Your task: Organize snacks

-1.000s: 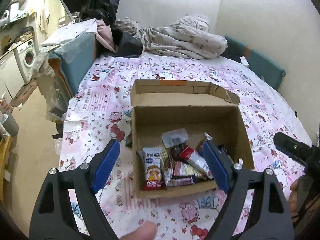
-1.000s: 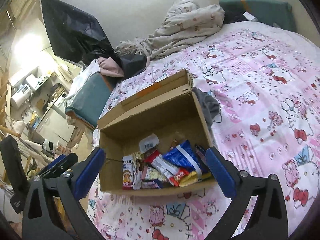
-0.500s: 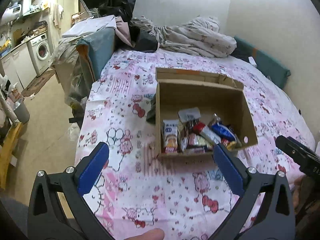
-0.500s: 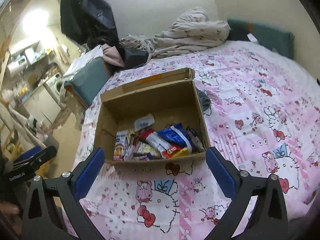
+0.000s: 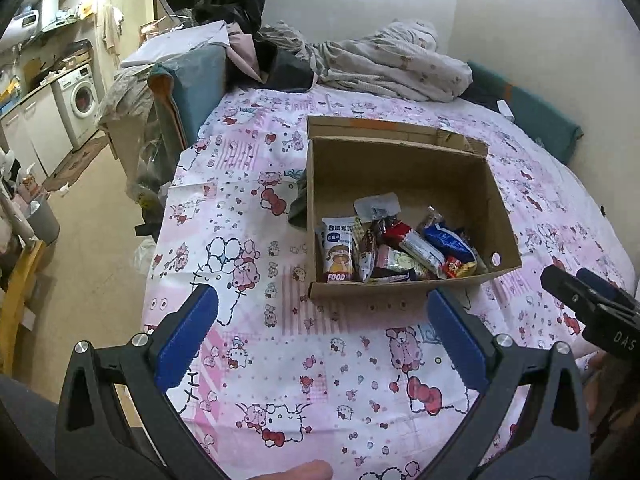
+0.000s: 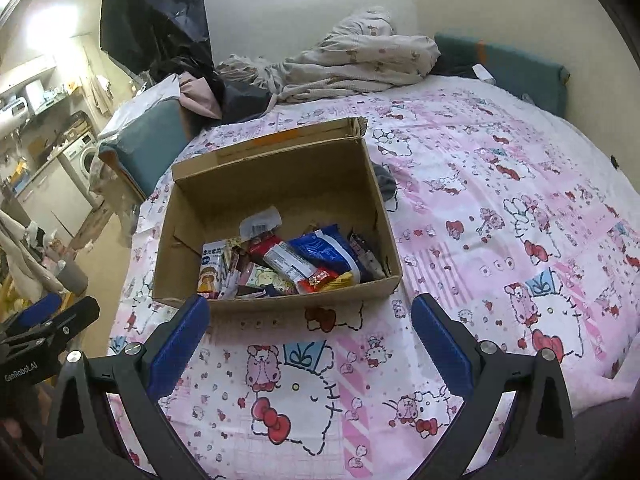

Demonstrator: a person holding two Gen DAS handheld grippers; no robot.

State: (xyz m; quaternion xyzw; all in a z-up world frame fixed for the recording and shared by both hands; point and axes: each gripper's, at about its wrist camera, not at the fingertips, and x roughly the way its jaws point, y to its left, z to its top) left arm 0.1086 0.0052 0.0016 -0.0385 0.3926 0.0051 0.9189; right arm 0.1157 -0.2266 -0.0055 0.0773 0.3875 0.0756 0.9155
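Hovering wide open and empty over the bed, both the left gripper and right gripper are facing the snack-filled cardboard box.

Even, soft indoor lighting is seen in both wrist views, with no hard shadows cast on the bed sheet. The strongest brightness is found at the upper left of the right wrist view, where the kitchen area is washed out by glare. The inside of the cardboard box is shaded slightly by its own walls. Strong fisheye curvature is shown toward the rims, and dark vignetted corners frame each picture. The centre is rendered sharply; print on the snack packets remains partly legible.
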